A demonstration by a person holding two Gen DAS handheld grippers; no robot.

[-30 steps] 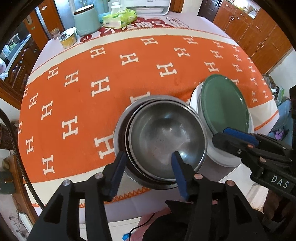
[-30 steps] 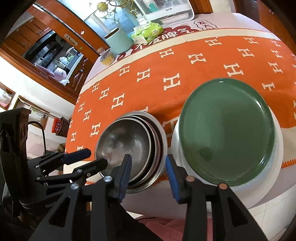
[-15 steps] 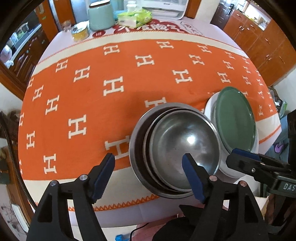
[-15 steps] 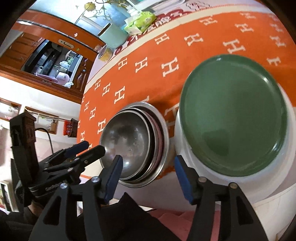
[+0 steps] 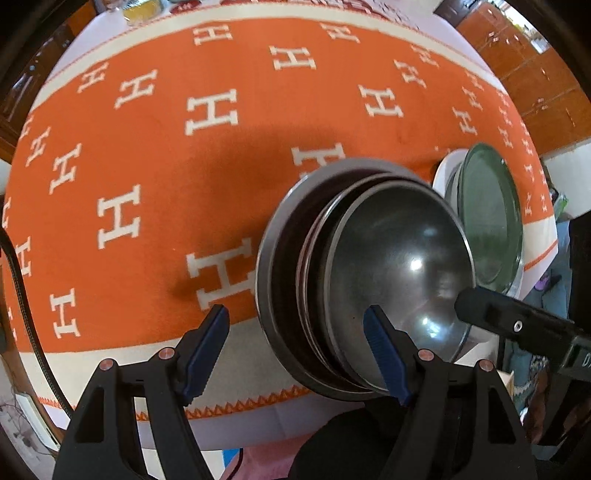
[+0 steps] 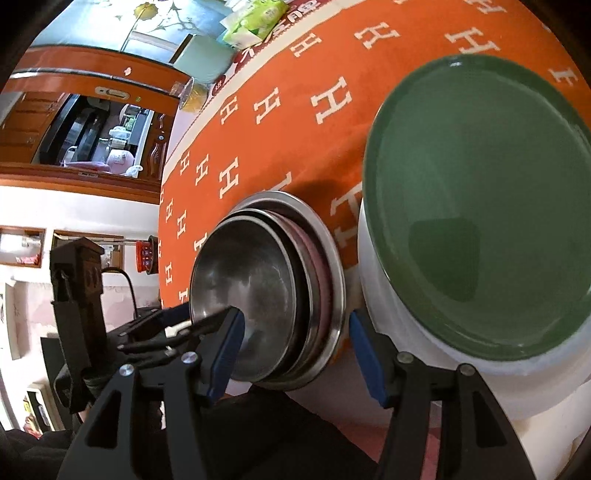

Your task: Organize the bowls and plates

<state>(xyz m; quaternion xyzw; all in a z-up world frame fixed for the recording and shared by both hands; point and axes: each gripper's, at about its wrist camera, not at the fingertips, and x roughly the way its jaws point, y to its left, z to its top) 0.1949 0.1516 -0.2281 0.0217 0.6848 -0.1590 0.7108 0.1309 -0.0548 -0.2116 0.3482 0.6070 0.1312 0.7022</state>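
A nested stack of stainless steel bowls (image 5: 369, 266) is seen at the near edge of the table, on the orange H-patterned tablecloth (image 5: 155, 155); just beside it, to the right, a green plate (image 6: 476, 206) lies on top of a white dish (image 6: 436, 350). The left gripper (image 5: 295, 347) is spread wide with nothing held, its jaws straddling the near-left rim of the bowl stack; one blue pad sits over the inner bowl, the other over the cloth. The right gripper (image 6: 295, 354) is likewise spread and empty, one pad inside the innermost bowl, the other in the gap between bowl stack and white dish. Judged risk: the two grippers are close together over the same stack — a collision is likely if both are closed at once. A pinch on the thin rim of only the inner bowl could let it slip or tilt, polished steel giving little friction. The stack and the white dish both overhang or sit close to the table edge, so a nudge toward the operator could tip either off. The right pad could scrape the white dish — clearance there looks tight. Farther back, well apart, a pale teal canister (image 6: 203, 55) and a green tissue pack (image 6: 255, 22) are noted; neither obstructs the work.
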